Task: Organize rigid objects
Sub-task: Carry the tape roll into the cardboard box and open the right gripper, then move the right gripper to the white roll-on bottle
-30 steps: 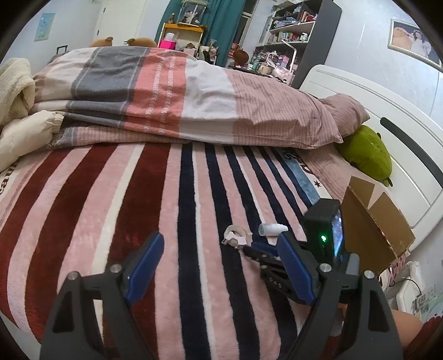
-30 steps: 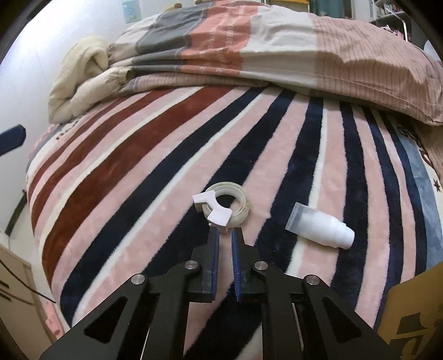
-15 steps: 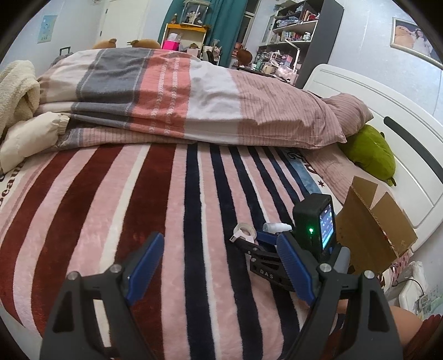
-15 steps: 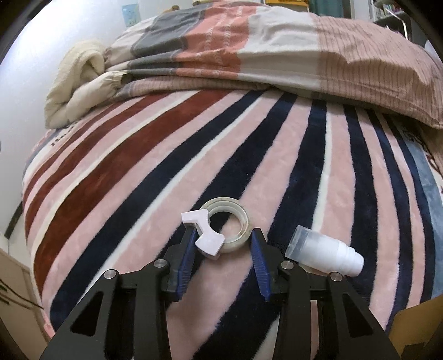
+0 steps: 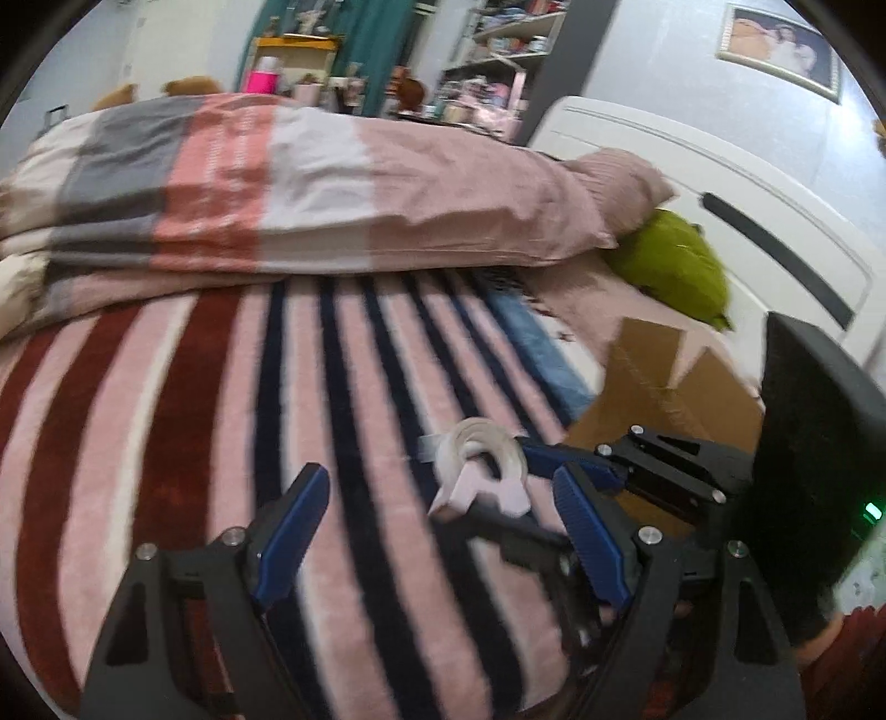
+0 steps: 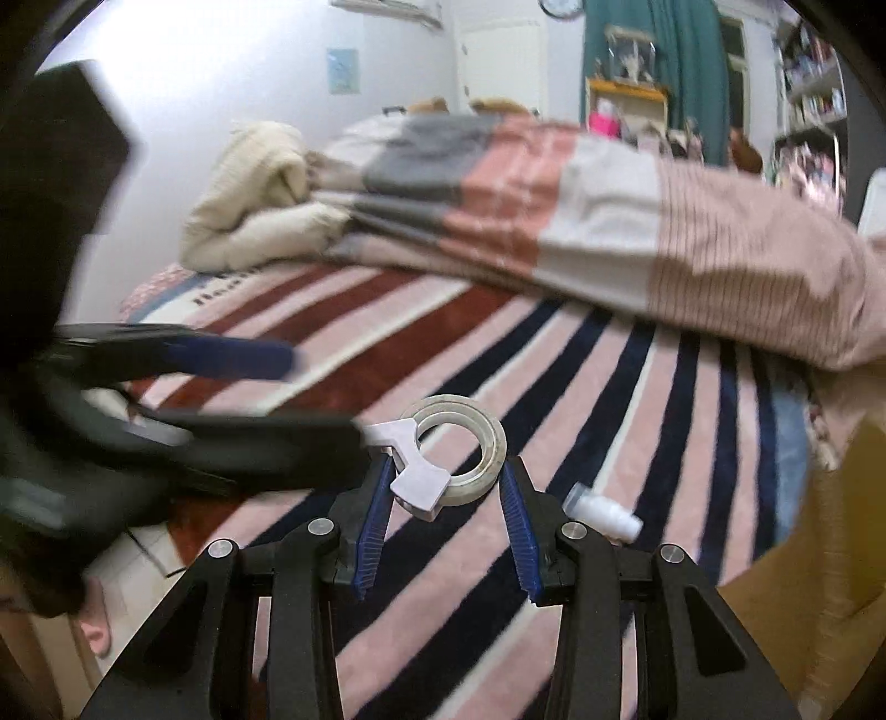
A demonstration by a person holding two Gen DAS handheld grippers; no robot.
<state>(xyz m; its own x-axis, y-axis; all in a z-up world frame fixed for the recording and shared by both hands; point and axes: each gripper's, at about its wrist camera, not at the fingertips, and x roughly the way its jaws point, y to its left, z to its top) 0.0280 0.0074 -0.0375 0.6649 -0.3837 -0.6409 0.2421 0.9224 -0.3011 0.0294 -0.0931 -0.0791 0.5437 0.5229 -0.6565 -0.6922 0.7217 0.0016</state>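
One tape roll (image 6: 459,448), one bottle (image 6: 603,512), one box (image 5: 664,387).

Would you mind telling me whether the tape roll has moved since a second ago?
Yes. The tape roll has been lifted off the striped blanket, gripped by the right gripper, while the white bottle stays lying there.

A bed fills both views, covered by a plush blanket (image 5: 183,399) striped in pink, dark red, navy and white. Along its far edge lies a folded duvet (image 5: 288,188) in grey, salmon, white and pink blocks, with a cream throw (image 6: 260,194) bunched at one end. A green cushion (image 5: 673,271) sits by the white headboard (image 5: 736,188). Above the headboard a framed picture (image 5: 778,47) hangs on a pale wall. Behind the bed stand teal curtains (image 6: 656,66), a yellow shelf (image 5: 293,44), crowded bookshelves (image 5: 498,50) and a white door (image 6: 498,63).
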